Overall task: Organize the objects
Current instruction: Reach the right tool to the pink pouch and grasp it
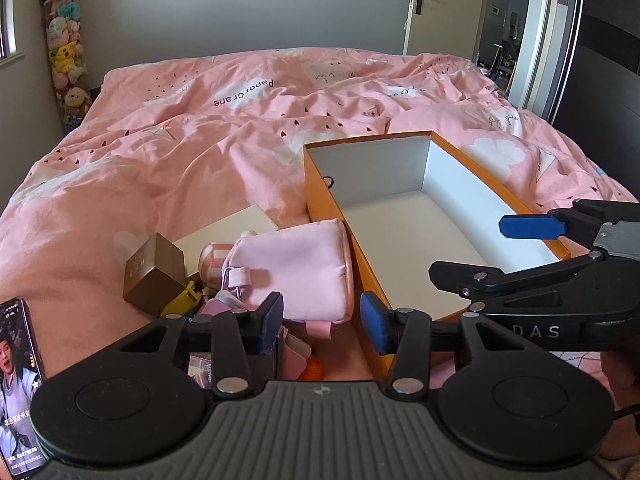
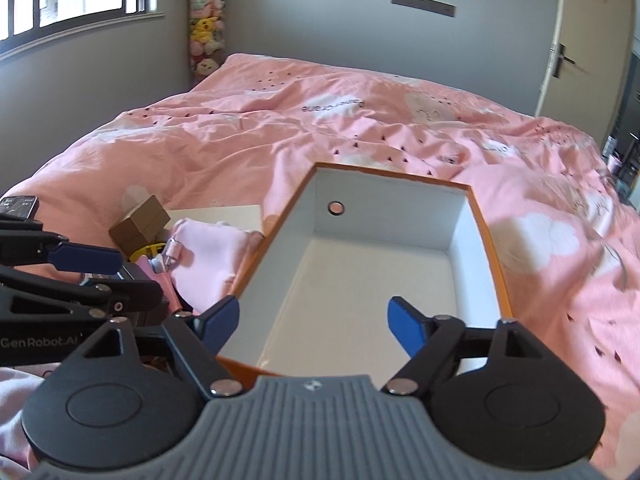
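An orange box (image 1: 328, 200) with a white, empty inside (image 2: 360, 280) lies open on the pink bed. Left of it sits a pile: a pale pink pouch (image 1: 296, 264), a small gold-brown box (image 1: 152, 274), a cream flat card (image 1: 228, 228), a yellow piece (image 1: 184, 300) and a striped pink item (image 1: 212, 258). My left gripper (image 1: 322, 320) stands open just in front of the pouch, with its pads clear of it. My right gripper (image 2: 314, 322) is open above the box's near end, with nothing between its fingers. Each gripper shows in the other's view: the right gripper (image 1: 468, 248) and the left gripper (image 2: 140, 276).
A phone (image 1: 18, 384) with a lit screen lies at the near left. A rumpled pink duvet (image 1: 240, 128) covers the bed. A tall column of plush toys (image 1: 66, 52) stands in the far corner. A door (image 1: 444, 4) is at the back right.
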A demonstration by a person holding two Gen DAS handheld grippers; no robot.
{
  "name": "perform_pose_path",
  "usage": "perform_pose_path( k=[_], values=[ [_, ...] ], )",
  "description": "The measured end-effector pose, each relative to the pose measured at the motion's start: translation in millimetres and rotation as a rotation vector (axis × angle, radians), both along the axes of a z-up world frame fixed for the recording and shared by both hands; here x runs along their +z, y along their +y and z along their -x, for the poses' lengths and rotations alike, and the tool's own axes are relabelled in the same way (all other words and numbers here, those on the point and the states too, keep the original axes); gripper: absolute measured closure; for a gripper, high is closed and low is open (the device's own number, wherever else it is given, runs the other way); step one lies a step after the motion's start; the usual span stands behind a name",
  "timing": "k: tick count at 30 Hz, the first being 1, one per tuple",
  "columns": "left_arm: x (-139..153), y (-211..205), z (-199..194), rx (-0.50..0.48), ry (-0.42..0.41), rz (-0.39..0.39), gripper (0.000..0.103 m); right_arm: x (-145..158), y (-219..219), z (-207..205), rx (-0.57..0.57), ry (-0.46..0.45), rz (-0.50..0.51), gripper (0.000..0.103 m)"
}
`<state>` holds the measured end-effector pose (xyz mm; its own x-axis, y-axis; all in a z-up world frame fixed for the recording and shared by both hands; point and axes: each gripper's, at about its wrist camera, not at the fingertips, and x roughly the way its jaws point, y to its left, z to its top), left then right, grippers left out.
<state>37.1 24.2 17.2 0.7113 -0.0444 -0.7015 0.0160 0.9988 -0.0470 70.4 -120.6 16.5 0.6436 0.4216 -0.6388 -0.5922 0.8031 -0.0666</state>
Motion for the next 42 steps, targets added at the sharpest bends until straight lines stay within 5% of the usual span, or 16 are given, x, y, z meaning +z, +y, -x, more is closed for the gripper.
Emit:
perform_pose_path(
  k=[6, 16, 27, 38, 42],
  values=[
    [-3, 17, -20, -0.001, 0.047, 0.049, 0.065, 2, 28, -20, 0.1, 0.024, 0.033, 0.045],
    [-10, 79, -44, 0.114, 0.131, 0.167, 0.078, 1, 93, -55, 0.305, 0.065, 0.099, 0.054],
    [-28, 100, -66, 0.13, 0.239, 0.227, 0.078, -25, 143, -103, 0.518, 0.227, 0.271, 0.056],
    [-36, 106, -72, 0.145, 0.289, 0.236, 0.078, -21, 140, -101, 0.549, 0.342, 0.292, 0.075],
    [-31, 109, -70, 0.151, 0.281, 0.242, 0.078, -11, 132, -97, 0.52, 0.309, 0.259, 0.079]
  ],
)
